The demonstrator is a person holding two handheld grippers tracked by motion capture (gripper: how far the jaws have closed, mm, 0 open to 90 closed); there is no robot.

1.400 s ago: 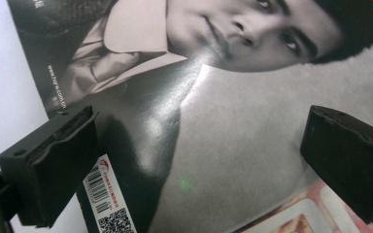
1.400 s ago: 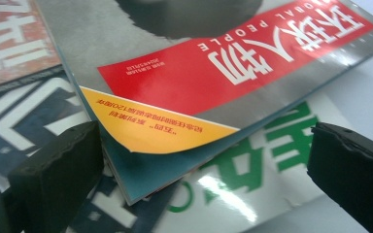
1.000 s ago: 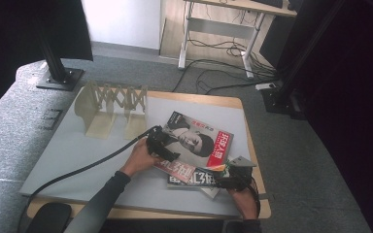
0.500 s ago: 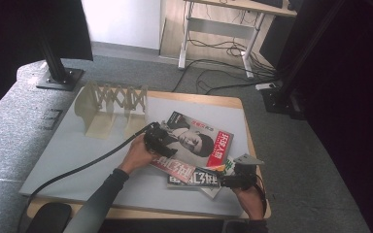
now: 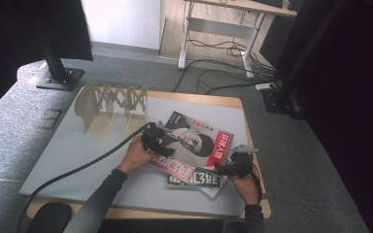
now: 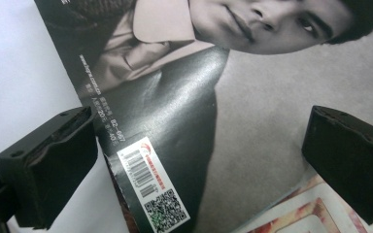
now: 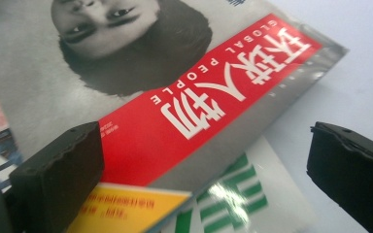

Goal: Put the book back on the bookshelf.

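Glossy paper covers the top magazine (image 5: 196, 141), which is lying at the 3 o'clock side of the grey surface (image 5: 77, 150), tilted, with its red title band toward the right edge. It is resting on a second magazine (image 5: 194, 177) whose large white characters are showing at its 6 o'clock side. The left gripper (image 5: 156, 141) is sitting over the top magazine's 9 o'clock edge; in the left gripper view its jaws are standing wide apart, with the barcode corner (image 6: 150, 187) lying between them. The right gripper (image 5: 233, 166) is hovering at the magazine's 4 o'clock corner; in the right gripper view its jaws are also standing wide, framing the red band (image 7: 223, 92). A pale folding rack (image 5: 111, 104) is standing at 11 o'clock, well apart from the magazines.
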